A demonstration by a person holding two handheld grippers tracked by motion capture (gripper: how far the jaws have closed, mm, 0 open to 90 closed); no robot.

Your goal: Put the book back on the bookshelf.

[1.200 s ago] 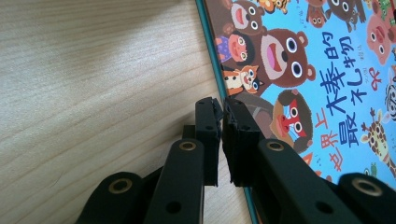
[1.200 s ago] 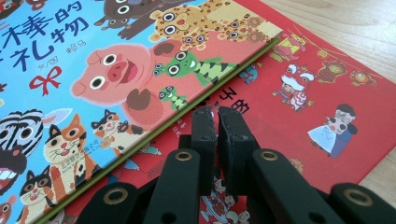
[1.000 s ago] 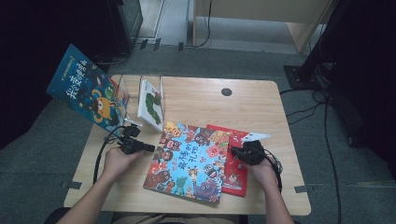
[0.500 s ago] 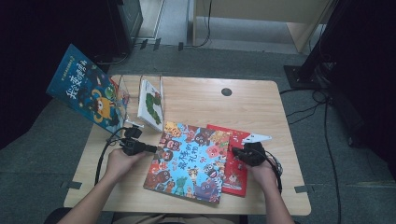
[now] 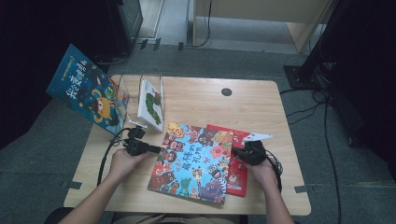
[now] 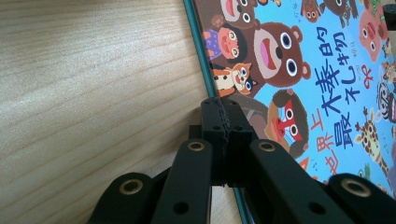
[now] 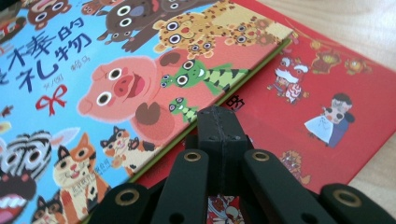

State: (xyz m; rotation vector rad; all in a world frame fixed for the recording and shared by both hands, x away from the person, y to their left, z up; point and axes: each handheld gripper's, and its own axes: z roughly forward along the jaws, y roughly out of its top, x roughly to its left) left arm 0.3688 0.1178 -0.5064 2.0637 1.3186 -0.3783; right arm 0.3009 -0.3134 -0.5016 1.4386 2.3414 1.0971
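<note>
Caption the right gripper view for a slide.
Shut right gripper poised at the edge where the blue animal picture book overlaps the red book.

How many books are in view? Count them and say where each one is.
4. A blue animal book lies front and centre, overlapping a red book to its right. A white book stands in the clear rack. A dark blue book leans at the table's left corner. More may be hidden.

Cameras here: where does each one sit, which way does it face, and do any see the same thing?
High view: above the table, looking down; forearms, left tongs, right tongs.
Left gripper view: on the left tongs, shut, at the animal book edge.
Right gripper view: on the right tongs, shut, where that book overlaps the red book.
All share the animal book.
</note>
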